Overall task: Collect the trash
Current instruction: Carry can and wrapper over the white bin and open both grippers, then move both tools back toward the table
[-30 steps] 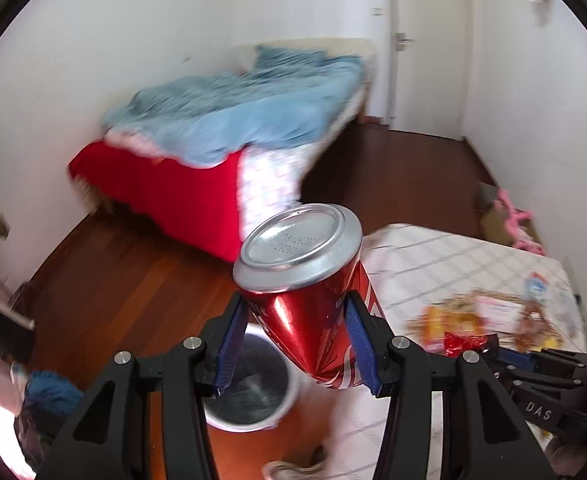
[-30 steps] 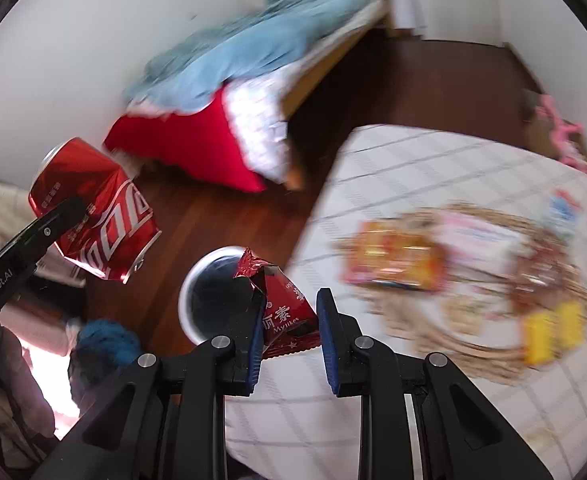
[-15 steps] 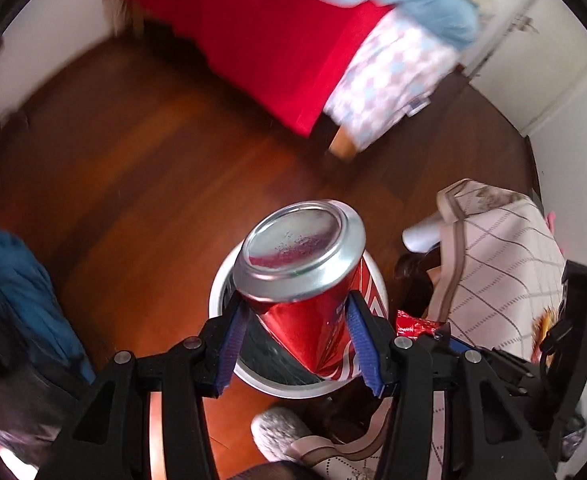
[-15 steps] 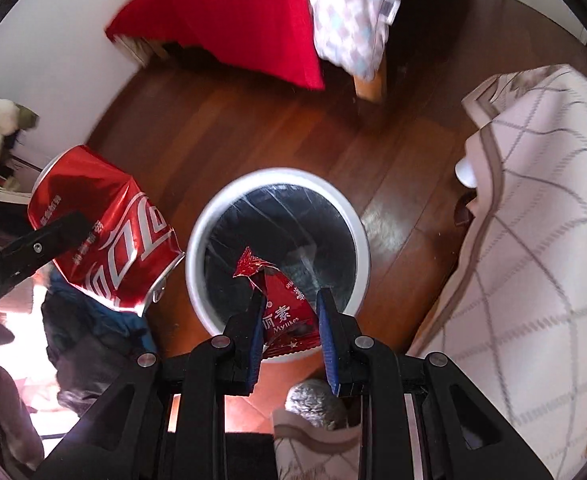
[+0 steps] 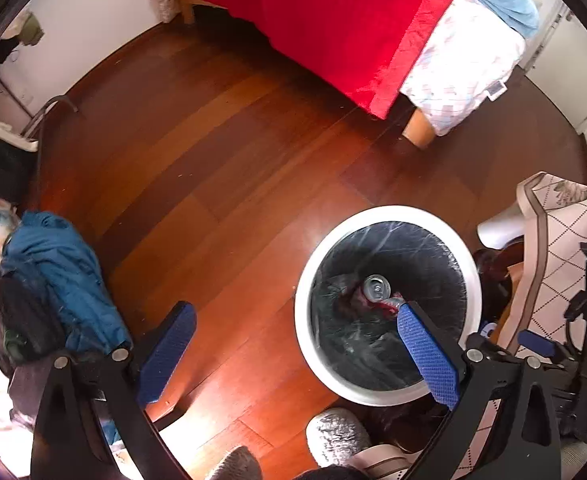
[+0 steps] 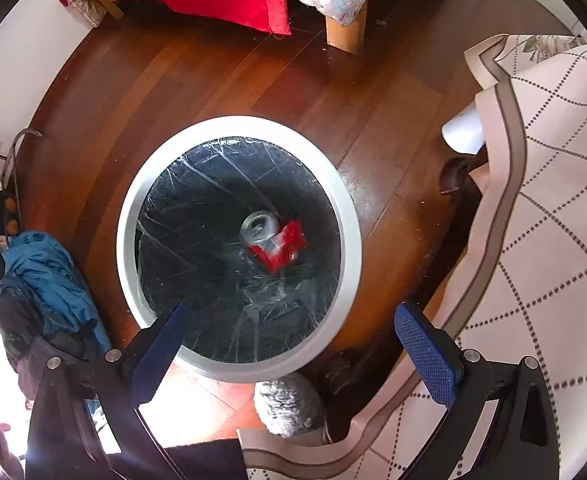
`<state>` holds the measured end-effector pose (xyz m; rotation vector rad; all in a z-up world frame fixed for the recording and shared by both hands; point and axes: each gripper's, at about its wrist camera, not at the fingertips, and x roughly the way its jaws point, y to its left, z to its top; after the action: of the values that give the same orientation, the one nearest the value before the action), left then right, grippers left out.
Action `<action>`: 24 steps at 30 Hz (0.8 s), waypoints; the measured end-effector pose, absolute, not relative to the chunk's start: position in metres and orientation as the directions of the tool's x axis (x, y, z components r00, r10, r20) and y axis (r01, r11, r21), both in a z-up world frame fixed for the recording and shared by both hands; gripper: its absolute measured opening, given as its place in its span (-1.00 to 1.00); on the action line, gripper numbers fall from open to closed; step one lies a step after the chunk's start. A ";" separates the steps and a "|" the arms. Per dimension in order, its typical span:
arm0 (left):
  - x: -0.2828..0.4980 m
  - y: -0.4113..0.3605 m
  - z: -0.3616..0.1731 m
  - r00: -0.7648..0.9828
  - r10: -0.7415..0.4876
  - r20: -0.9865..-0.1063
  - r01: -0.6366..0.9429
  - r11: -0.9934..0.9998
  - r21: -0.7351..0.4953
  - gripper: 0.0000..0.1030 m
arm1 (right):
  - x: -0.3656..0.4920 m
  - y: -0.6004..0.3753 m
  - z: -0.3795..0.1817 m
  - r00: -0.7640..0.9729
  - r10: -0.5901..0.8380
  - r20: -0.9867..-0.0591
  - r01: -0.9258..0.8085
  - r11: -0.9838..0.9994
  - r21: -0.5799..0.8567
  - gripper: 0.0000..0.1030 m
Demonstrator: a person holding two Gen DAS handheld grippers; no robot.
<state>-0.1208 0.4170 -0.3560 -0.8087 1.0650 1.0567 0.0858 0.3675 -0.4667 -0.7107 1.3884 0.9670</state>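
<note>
jaws now open; can (image 6: 260, 227) and wrapper (image 6: 283, 245) dropped into bin (image 6: 345, 216).

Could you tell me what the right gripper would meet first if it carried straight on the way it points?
Probably the black liner of the trash bin, near the can and red wrapper; the right gripper is open and empty.

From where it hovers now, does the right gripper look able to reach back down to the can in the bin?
Probably yes: the right gripper is open above the bin, and the can lies uncovered at the bottom beside a red wrapper.
</note>
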 end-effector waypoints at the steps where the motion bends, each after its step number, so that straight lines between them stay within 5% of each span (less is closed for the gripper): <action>1: -0.123 0.416 -0.357 0.118 0.280 -0.953 -0.951 0.308 -0.027 1.00 | 0.084 0.365 -0.465 -0.061 0.135 -0.989 -0.880 0.460 0.117 1.00; 24: -0.138 0.320 -0.258 0.151 0.447 -0.882 -0.928 0.371 0.029 1.00 | 0.054 0.262 -0.307 0.053 0.345 -0.937 -0.887 0.447 0.114 1.00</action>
<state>-0.1383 0.3205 -0.2577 -0.6177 0.9621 1.0825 0.0544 0.2615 -0.3068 -0.5911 1.1598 1.0238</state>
